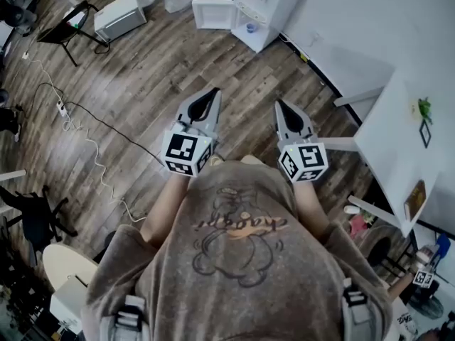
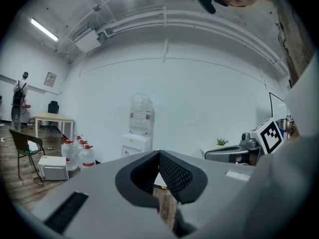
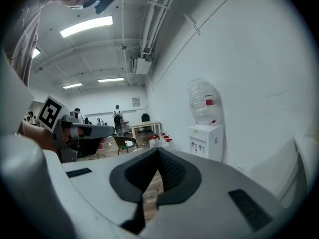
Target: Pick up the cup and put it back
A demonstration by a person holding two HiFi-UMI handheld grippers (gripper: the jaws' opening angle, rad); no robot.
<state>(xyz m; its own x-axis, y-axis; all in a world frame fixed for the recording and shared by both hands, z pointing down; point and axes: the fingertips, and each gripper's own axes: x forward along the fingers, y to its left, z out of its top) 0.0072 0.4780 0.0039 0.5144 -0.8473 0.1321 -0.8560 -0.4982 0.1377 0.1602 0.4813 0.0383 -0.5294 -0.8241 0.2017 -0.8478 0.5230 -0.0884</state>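
A wooden floor (image 1: 142,84) fills most of the head view, with a white table (image 1: 387,148) at the right edge and a water dispenser (image 1: 266,6) at top centre. The person stands mid-floor with the left gripper (image 1: 213,93) and right gripper (image 1: 279,105) held out, both clenched on nothing. No cup can be made out in any view, and a small blue thing (image 1: 250,28) in the dispenser's niche is too small to name. The pick-up seems not yet begun. The script on the shirt (image 1: 238,247) is unreadable.
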